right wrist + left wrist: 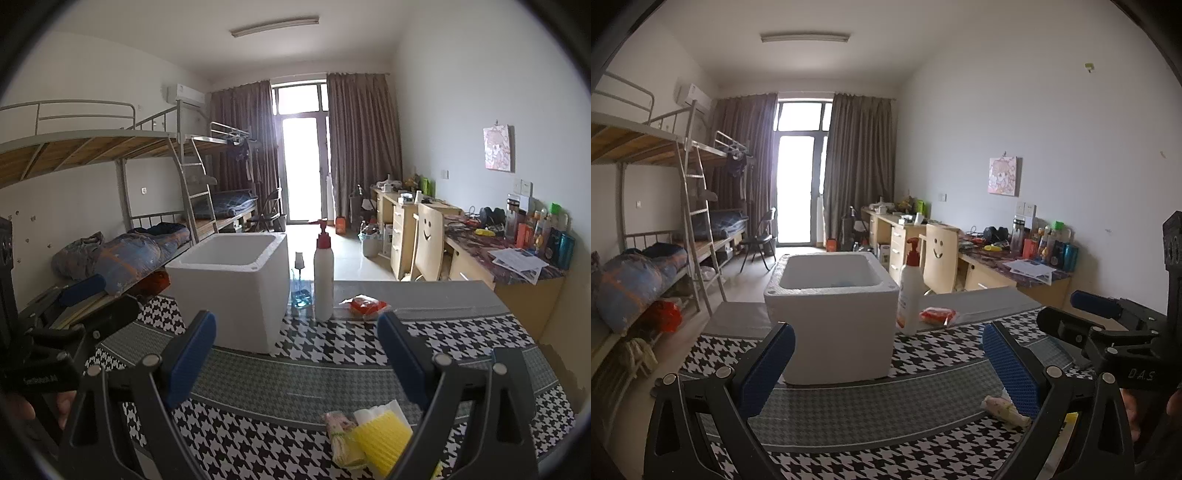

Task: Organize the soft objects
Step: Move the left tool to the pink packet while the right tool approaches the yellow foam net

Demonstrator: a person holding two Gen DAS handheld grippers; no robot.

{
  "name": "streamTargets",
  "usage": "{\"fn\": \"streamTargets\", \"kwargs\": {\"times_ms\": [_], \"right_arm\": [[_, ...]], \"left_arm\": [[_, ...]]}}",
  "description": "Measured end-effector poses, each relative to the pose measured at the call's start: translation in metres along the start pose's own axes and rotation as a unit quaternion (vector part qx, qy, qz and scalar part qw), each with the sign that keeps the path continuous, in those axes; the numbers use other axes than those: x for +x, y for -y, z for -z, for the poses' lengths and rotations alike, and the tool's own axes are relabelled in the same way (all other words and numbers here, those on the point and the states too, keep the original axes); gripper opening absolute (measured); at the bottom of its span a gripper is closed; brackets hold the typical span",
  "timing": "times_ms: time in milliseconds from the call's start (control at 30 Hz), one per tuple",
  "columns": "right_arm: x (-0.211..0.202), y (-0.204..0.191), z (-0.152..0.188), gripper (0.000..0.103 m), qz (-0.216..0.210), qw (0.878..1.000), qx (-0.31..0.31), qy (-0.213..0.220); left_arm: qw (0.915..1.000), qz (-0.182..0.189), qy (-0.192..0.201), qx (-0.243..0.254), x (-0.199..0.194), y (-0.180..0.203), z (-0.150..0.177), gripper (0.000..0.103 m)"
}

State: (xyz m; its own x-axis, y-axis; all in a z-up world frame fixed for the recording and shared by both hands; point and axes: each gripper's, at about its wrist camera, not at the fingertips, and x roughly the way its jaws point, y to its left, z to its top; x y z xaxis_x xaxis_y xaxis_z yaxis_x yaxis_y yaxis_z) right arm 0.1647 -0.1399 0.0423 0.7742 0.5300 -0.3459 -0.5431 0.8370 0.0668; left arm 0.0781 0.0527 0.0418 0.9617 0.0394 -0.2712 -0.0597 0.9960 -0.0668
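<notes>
A rolled floral cloth (341, 435) and a yellow sponge (384, 439) with a white layer lie together on the houndstooth tablecloth (332, 347), close below my right gripper (297, 358), toward its right finger. That gripper is open with nothing between its blue pads. The same cloth (1004, 408) shows beside the right finger of my left gripper (890, 369), which is also open and empty. A white foam box (831, 314) stands open-topped straight ahead of the left gripper. A red soft packet (365, 306) lies at the table's far edge.
A white pump bottle (323, 273) with a red top stands right of the foam box (236, 291), and a blue glass item (301, 291) sits between them. Bunk beds (646, 258) line the left wall and cluttered desks (1015, 266) the right wall.
</notes>
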Motion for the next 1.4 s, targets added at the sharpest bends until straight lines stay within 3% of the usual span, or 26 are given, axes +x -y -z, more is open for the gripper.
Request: {"fn": "streamTargets", "kwargs": {"times_ms": [1400], "right_arm": [[-0.011,0.031,0.045,0.092,0.038,0.998,0.051,-0.03]], "left_arm": [[0.9988,0.033,-0.029,0.024,0.013,0.033,0.034,0.102]]}}
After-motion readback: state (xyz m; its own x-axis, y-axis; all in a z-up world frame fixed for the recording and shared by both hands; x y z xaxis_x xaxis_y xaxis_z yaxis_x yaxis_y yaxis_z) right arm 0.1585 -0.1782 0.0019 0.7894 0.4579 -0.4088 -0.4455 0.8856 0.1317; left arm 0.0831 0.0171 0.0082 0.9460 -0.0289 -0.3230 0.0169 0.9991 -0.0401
